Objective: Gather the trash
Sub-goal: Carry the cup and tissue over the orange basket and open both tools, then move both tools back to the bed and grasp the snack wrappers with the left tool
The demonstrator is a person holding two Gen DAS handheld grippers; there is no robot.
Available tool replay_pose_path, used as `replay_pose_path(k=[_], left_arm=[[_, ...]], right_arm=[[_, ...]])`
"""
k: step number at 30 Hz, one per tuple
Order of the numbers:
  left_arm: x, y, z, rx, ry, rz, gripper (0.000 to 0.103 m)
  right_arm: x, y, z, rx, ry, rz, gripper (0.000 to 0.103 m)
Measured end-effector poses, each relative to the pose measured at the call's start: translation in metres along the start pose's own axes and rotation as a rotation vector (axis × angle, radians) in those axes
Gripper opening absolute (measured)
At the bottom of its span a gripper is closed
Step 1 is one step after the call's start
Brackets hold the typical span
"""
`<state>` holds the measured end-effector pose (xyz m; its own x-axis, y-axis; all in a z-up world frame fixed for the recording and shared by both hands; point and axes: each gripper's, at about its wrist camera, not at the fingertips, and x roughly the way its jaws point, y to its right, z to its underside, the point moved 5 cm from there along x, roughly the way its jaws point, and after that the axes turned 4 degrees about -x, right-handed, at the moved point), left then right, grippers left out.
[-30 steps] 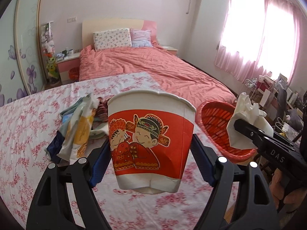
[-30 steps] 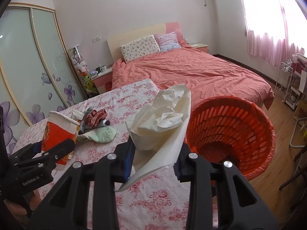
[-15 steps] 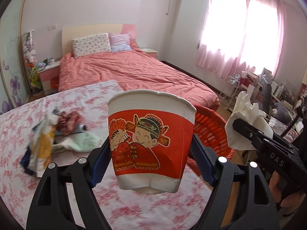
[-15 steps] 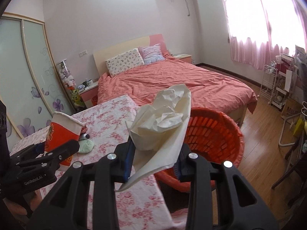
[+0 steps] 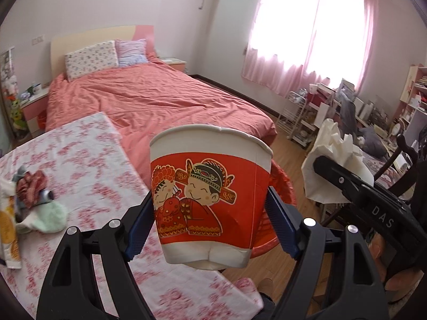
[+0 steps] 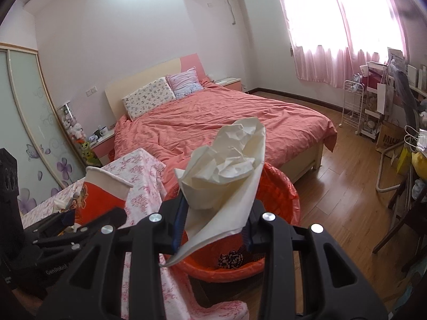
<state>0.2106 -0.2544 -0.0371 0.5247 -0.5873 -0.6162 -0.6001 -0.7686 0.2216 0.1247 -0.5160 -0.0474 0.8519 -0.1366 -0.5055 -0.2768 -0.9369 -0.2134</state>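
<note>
the left claw is clamped across the lower wall of the paper cup, pads on opposite sides, so the cup rides upright with its mouth up and its base clear of the worktop. the right claw is closed on the crumpled tissue, pinching the lower fold so the loose bulk stands above the pads. both items hang near the red basket, which sits on the floor just beside the worktop edge; the tissue is over its rim, placed for release. more litter lies on the worktop, not yet collected.
</note>
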Motion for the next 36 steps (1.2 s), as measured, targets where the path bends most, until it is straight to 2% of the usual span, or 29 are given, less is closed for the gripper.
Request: replay_pose_path(k=[8,15,18,21,26,36], left_arm=[[0.033,0.014,0.0,0.013,-0.042,0.027,0.078],[0.057,0.019,0.001,0.004,-0.086,0.019,0.079],[0.062,0.015,0.004,-0.001,-0.113,0.001,0.08],[0.065,0.007,0.009,-0.022,-0.135,-0.021,0.087],[0.061,-0.01,0.013,-0.057,-0.143,-0.062,0.088],[0.011,-0.058,0.017,-0.039,-0.061,-0.22,0.088]], right_arm=[[0.024,0.027,-0.008,0.039,-0.007,0.007,0.034],[0.051,0.036,-0.011,0.058,-0.031,0.003,0.035],[0.061,0.033,-0.012,0.071,-0.042,-0.007,0.04],[0.07,0.032,-0.013,0.075,-0.047,-0.013,0.054],[0.077,0.028,-0.009,0.07,-0.06,0.008,0.06],[0.059,0.003,-0.008,0.009,-0.039,0.015,0.061]])
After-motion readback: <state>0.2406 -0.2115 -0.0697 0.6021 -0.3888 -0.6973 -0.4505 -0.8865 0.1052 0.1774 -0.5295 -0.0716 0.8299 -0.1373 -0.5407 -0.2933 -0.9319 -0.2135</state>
